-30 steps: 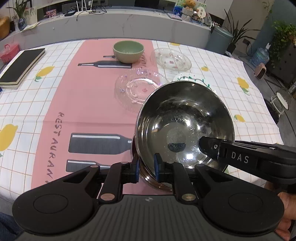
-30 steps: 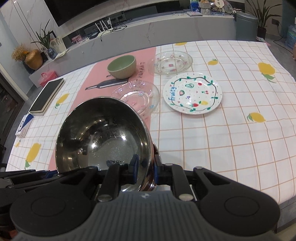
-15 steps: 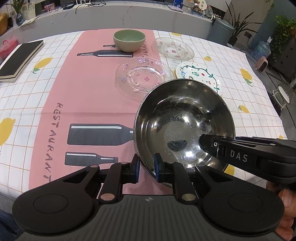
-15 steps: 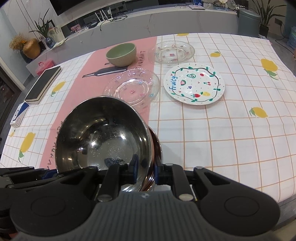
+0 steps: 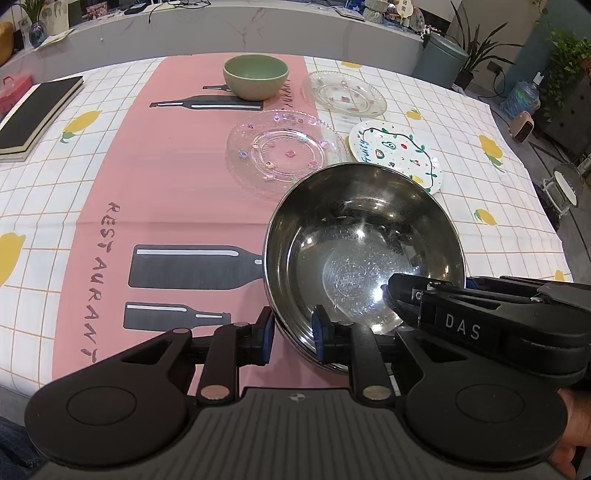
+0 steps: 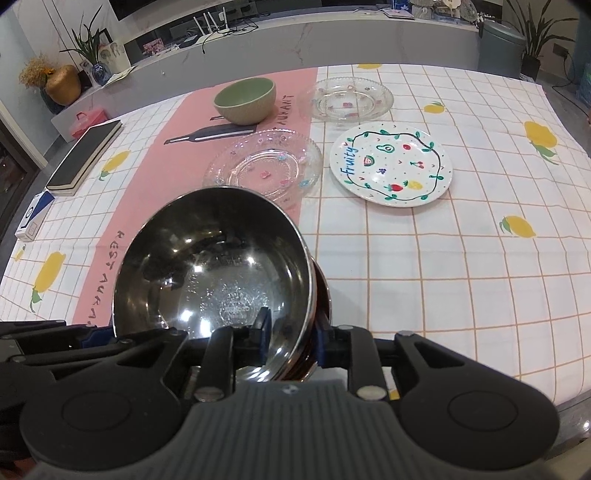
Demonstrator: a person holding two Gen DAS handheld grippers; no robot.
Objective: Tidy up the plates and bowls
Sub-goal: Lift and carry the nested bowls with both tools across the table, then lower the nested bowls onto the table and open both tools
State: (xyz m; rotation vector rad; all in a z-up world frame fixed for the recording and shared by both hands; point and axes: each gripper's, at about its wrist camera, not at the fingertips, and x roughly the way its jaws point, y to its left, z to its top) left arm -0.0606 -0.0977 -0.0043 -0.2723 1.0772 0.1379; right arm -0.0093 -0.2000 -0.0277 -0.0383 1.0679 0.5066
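A steel bowl (image 5: 364, 251) is held near the table's front edge, nested over another steel bowl whose rim shows under it (image 6: 321, 295). My left gripper (image 5: 291, 334) is shut on the bowl's near rim. My right gripper (image 6: 291, 332) is shut on the rim from the other side; its black body shows in the left wrist view (image 5: 480, 325). Farther back lie a large clear glass plate (image 5: 284, 151), a small clear glass plate (image 5: 343, 92), a white "Fruity" plate (image 6: 391, 166) and a green bowl (image 5: 256, 75).
The table carries a pink runner (image 5: 166, 184) and a white chequered cloth with lemons (image 6: 461, 258). A black book (image 5: 33, 114) lies at the far left, with a small blue box (image 6: 33, 216) nearby. A grey counter (image 5: 258, 33) stands behind the table.
The steel bowl and both grippers have come lower and a little back toward the table's front edge. The plates and green bowl have not moved.
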